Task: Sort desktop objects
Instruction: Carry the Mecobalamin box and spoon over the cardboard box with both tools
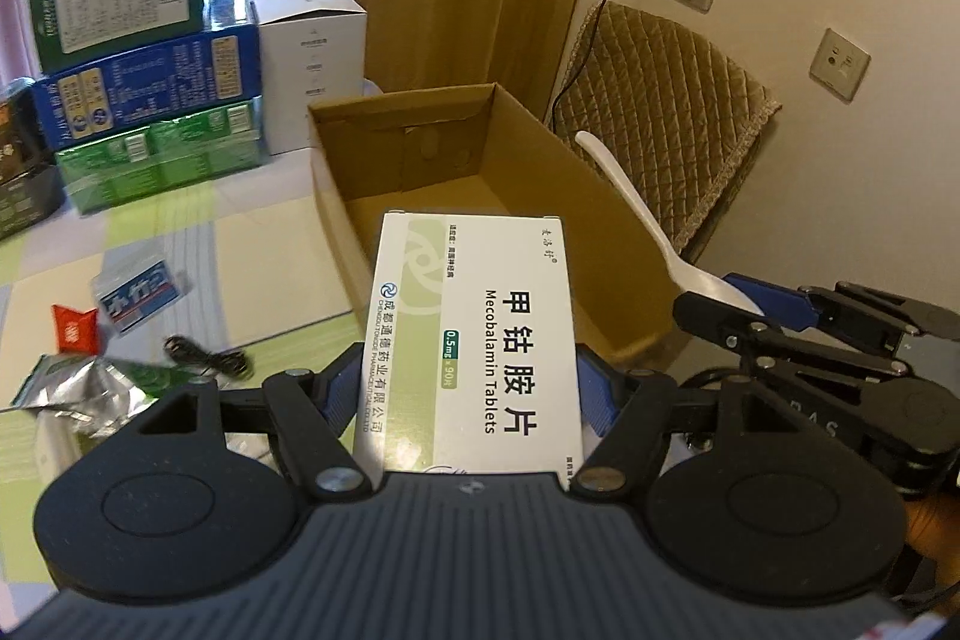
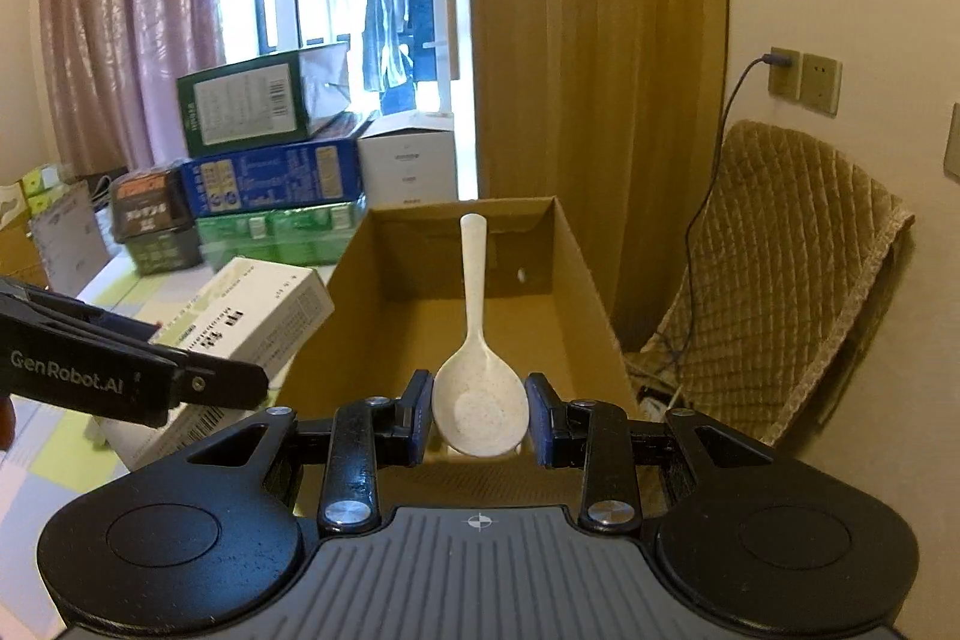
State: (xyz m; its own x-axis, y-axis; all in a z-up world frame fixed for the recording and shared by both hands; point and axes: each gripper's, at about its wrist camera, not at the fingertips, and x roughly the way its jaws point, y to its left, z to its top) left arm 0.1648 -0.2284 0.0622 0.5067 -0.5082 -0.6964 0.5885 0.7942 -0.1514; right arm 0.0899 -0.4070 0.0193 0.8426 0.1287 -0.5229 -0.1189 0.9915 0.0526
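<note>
My left gripper (image 1: pixel 468 388) is shut on a white and green Mecobalamin tablet box (image 1: pixel 480 334), held flat just before the near end of an open cardboard box (image 1: pixel 540 148). In the right wrist view the tablet box (image 2: pixel 240 322) sits left of the cardboard box (image 2: pixel 576 280), with the left gripper (image 2: pixel 240 370) around it. My right gripper (image 2: pixel 480 418) is shut on the bowl of a white plastic spoon (image 2: pixel 480 400). The spoon's handle points forward over the cardboard box's bare floor. From the left wrist view, the spoon (image 1: pixel 636 214) and right gripper (image 1: pixel 720 295) are at the box's right side.
Stacked green and blue cartons (image 1: pixel 144 88) and a white carton (image 1: pixel 312 64) stand at the table's back. A blue packet (image 1: pixel 135 295), red packet (image 1: pixel 72 328), foil pouch (image 1: pixel 78 388) and black cable (image 1: pixel 207 358) lie left. A quilted chair (image 1: pixel 660 124) stands right.
</note>
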